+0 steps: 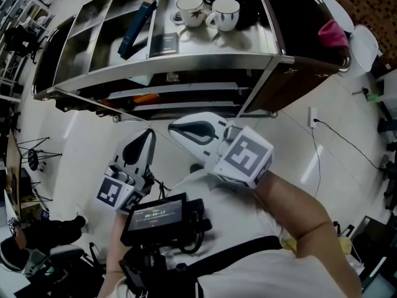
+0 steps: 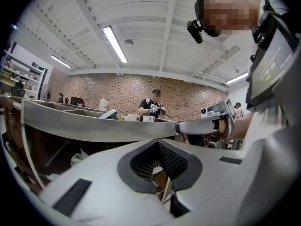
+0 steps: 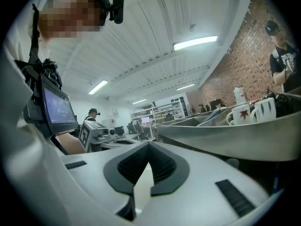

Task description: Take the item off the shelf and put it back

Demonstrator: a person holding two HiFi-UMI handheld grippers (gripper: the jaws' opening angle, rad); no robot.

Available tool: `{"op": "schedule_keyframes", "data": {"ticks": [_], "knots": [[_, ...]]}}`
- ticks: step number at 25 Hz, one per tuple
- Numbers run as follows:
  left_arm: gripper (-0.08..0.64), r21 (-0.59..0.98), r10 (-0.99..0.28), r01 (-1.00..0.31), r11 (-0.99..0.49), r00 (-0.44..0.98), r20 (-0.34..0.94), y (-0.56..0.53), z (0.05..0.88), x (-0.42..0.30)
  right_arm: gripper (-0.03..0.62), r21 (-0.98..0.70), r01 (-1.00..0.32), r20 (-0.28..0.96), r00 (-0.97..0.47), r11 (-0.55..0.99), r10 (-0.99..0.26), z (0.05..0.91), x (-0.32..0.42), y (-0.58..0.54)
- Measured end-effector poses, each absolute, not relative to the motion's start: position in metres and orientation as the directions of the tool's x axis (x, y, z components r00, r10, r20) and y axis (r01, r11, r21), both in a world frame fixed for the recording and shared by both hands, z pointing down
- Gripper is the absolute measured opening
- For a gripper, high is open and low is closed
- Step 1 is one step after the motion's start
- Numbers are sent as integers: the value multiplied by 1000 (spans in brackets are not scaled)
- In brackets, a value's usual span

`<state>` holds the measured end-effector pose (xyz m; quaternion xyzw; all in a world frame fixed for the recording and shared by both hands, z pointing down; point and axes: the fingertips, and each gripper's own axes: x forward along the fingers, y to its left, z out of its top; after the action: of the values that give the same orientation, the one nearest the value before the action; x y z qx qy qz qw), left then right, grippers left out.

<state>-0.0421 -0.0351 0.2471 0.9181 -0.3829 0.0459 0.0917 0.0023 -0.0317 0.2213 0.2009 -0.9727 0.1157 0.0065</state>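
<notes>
— What did the room look like?
— A white tiled floor (image 1: 80,141) ran under a steel shelf unit (image 1: 186,64) that filled the upper half of the frame. Nearest, low in the frame, a small screen (image 1: 155,216) sat at the person's chest.
— And the tongs?
— Just above the screen, the left gripper (image 1: 149,132) and the right gripper (image 1: 172,128) pointed towards the shelf front. Each had its jaws pressed together and held nothing.
— What lay on the top shelf?
— A long blue box (image 1: 136,30) leaned slantwise in a compartment left of centre, apart from both grippers. Right of it lay a dark card (image 1: 164,42). Beyond that, a white mug (image 1: 190,10) stood beside a second mug (image 1: 224,13). A pink object (image 1: 333,35) sat at the far right.
</notes>
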Motion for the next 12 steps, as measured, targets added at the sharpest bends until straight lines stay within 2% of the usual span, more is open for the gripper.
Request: {"op": "schedule_keyframes", "data": {"ticks": [12], "knots": [[-8,135,-672,-691,-711,723,161,-28,251,-27,2,-228,-403,58,-914,886,-401,224,13,-23]]}}
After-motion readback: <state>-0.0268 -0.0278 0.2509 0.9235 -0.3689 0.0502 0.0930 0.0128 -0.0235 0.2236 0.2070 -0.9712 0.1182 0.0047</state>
